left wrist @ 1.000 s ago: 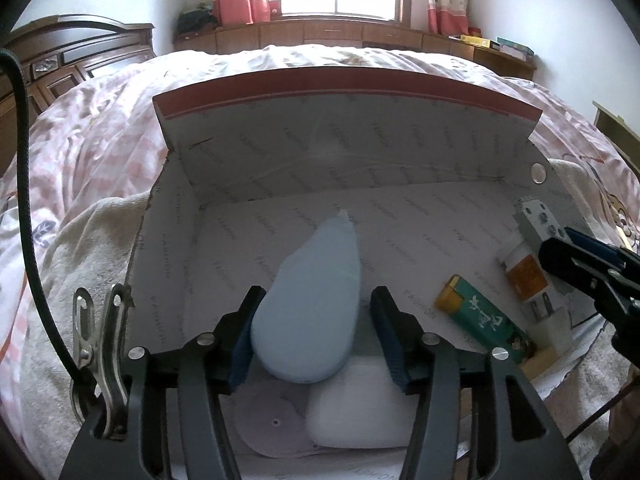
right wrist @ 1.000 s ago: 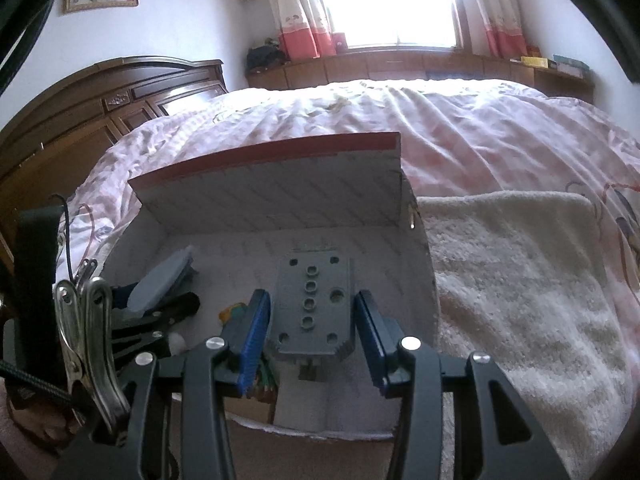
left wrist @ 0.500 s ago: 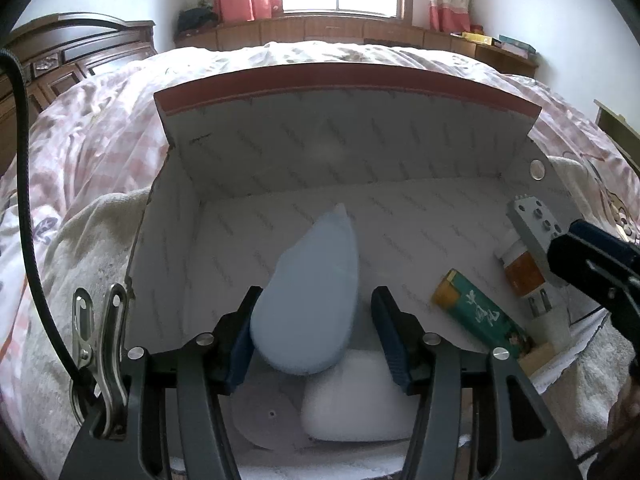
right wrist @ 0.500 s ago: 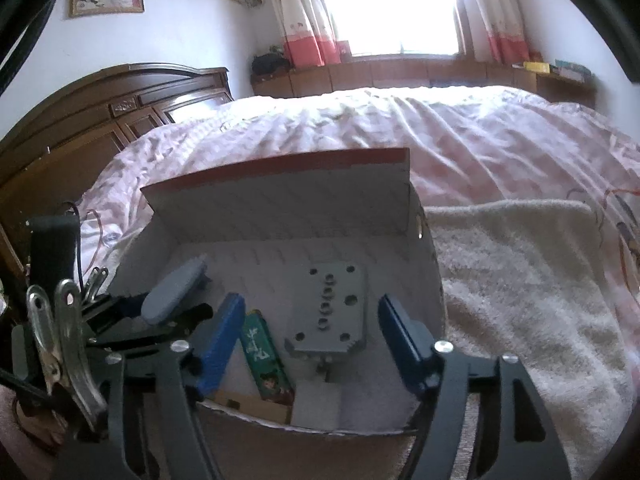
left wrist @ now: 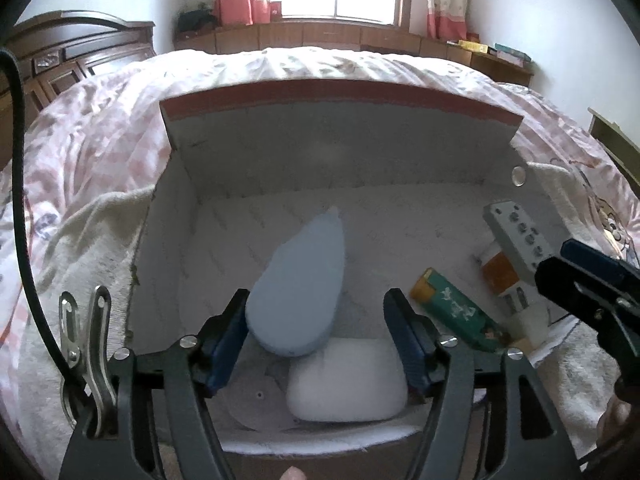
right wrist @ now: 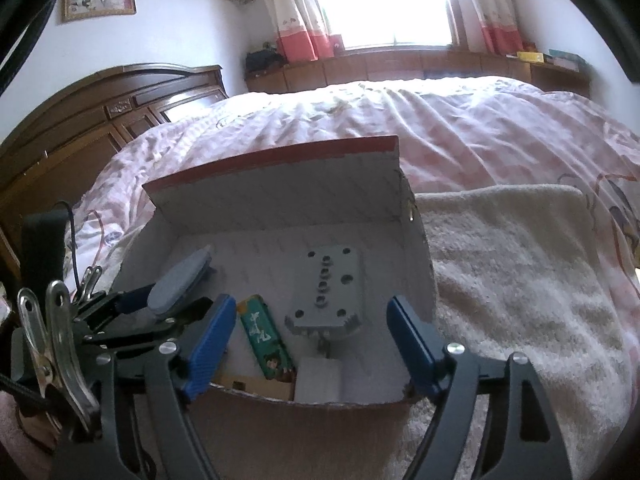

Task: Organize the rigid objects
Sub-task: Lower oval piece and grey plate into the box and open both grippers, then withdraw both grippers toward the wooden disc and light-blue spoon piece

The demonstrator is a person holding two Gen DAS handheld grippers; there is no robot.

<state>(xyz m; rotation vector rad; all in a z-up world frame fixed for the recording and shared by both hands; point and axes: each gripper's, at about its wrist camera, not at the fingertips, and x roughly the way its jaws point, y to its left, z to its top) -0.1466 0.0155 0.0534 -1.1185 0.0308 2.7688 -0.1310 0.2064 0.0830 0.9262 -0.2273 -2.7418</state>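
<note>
Blue-padded and nearest of all, the left tool [left wrist: 316, 336] stands over the near edge of an open cardboard box [left wrist: 336, 148]; its jaws have just been opening. A pale blue teardrop-shaped piece [left wrist: 300, 292] lies between them, against the left pad and clear of the right one, so nothing is gripped. That piece rests partly on a white rounded block [left wrist: 346, 380], with a grey disc [left wrist: 256, 396] flat on the box floor beside it.

On the other side, the right tool [right wrist: 310, 344] has also just been widening. Its jaws are spread apart, and a grey plate with holes [right wrist: 326, 292] sits in the box beyond them, touched by neither pad. Just left of the plate lies a green lighter [right wrist: 264, 336], and a small white block [right wrist: 318, 380] sits at the box's near wall.

Farther back, the box's red-edged lid stands upright. The box itself sits on a cream towel [right wrist: 520, 280] spread over a pink checked bed [right wrist: 460, 128]. Beyond that are a dark wooden headboard [right wrist: 92, 120] and a bright window with pink curtains [right wrist: 296, 20].
</note>
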